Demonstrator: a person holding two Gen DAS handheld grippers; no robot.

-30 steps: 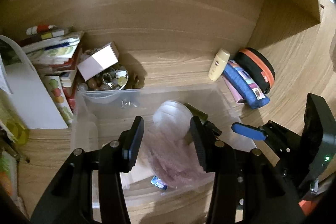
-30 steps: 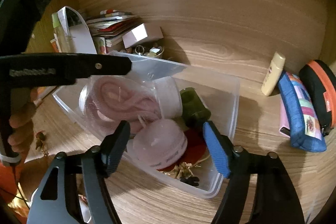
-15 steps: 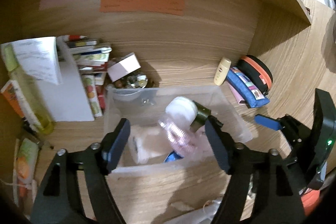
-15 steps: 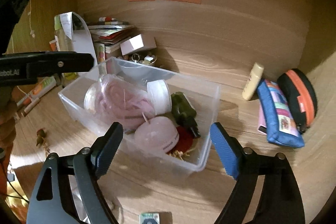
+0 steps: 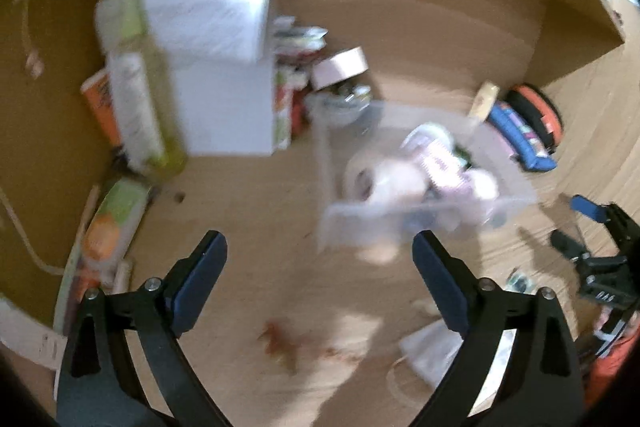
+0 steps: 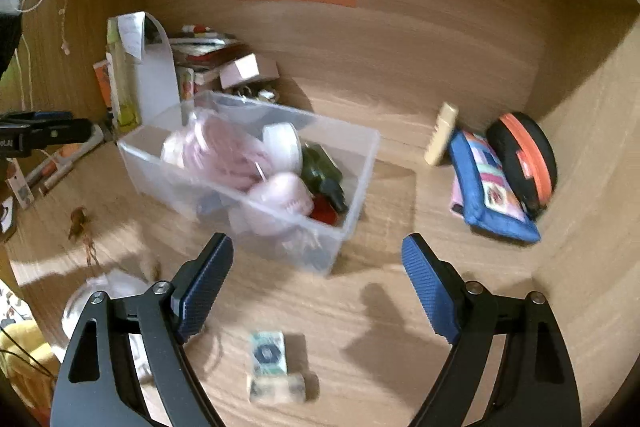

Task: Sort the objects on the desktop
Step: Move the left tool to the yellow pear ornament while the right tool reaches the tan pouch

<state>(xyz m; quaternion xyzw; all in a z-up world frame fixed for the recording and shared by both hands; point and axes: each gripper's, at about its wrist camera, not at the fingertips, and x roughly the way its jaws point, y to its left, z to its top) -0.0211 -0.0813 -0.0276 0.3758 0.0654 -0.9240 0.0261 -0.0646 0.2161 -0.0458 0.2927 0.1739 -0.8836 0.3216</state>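
Left gripper [image 5: 316, 279] fingers just spread, empty, now back from bin [image 6: 352, 187]; pink bundle [image 6: 228, 155] dropped inside. Right gripper [image 6: 318, 279] also spread, empty.

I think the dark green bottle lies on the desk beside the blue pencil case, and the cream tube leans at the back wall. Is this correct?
Not quite. The dark green bottle lies inside the clear plastic bin, not on the desk beside the blue pencil case; the right wrist view shows it. The cream tube does lean at the back wall.
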